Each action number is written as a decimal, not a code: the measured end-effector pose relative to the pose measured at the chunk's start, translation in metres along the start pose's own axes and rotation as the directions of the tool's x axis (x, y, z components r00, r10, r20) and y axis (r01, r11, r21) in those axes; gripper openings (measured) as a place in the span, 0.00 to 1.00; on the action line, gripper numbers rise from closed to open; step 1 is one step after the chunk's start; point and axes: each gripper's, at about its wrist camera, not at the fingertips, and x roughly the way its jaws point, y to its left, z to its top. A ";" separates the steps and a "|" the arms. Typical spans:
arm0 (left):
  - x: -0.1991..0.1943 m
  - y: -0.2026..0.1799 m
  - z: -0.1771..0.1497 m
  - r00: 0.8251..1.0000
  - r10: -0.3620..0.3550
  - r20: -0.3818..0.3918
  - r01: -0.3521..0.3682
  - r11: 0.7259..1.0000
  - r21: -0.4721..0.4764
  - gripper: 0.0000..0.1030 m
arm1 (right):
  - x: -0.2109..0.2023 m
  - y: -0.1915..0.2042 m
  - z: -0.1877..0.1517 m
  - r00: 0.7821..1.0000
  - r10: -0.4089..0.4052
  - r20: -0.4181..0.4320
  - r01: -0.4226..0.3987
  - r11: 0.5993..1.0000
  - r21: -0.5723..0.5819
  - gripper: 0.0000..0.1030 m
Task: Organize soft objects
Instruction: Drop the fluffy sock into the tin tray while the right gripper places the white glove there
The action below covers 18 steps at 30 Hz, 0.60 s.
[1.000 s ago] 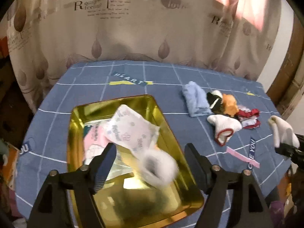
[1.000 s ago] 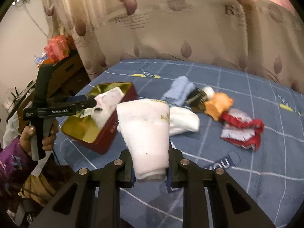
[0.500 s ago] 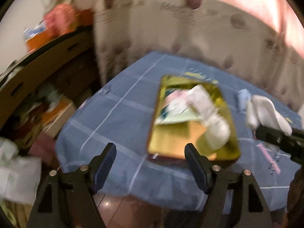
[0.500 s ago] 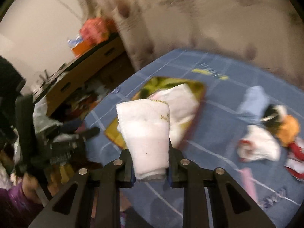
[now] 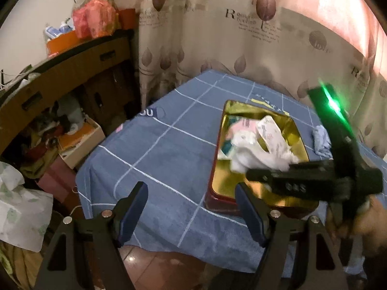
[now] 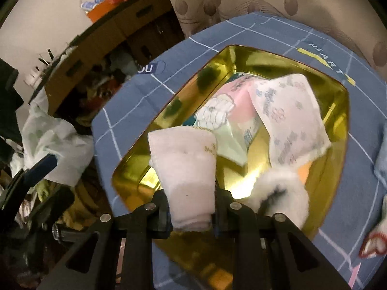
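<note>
My right gripper point(image 6: 192, 213) is shut on a white folded sock point(image 6: 186, 169) and holds it above the near end of the gold tin tray point(image 6: 336, 101). The tray holds a patterned white cloth point(image 6: 290, 120), a pink-and-white packet point(image 6: 225, 111) and a fluffy white sock point(image 6: 280, 193). My left gripper point(image 5: 191, 212) is open and empty, above the blue table's front-left part, left of the tray point(image 5: 217, 176). The right gripper body point(image 5: 314, 183) with the white sock point(image 5: 256, 162) shows over the tray in the left wrist view.
The blue checked tablecloth point(image 5: 157, 149) ends close in front and at the left. Left of the table stand a wooden shelf point(image 5: 60, 82), boxes and a white plastic bag point(image 5: 19, 212). A light blue cloth point(image 5: 320, 140) lies right of the tray. A curtain hangs behind.
My right gripper has carried the white sock left from the pile to over the tray. My left gripper has swung away to the left of the tray, open after dropping the fluffy sock.
</note>
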 end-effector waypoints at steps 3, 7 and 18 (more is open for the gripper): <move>0.007 -0.003 -0.001 1.000 0.008 -0.028 -0.008 1.000 0.015 0.74 | 0.012 0.000 0.011 0.999 -0.046 -0.009 0.046 0.999 -0.026 0.21; 0.008 -0.006 -0.004 0.999 -0.001 -0.033 0.001 1.000 0.025 0.74 | 0.025 -0.009 0.031 0.995 -0.099 -0.005 0.099 0.994 -0.035 0.21; 0.015 -0.012 -0.006 0.998 0.013 -0.056 -0.010 0.998 0.055 0.74 | 0.033 -0.011 0.058 0.981 -0.192 0.027 0.193 0.980 -0.055 0.70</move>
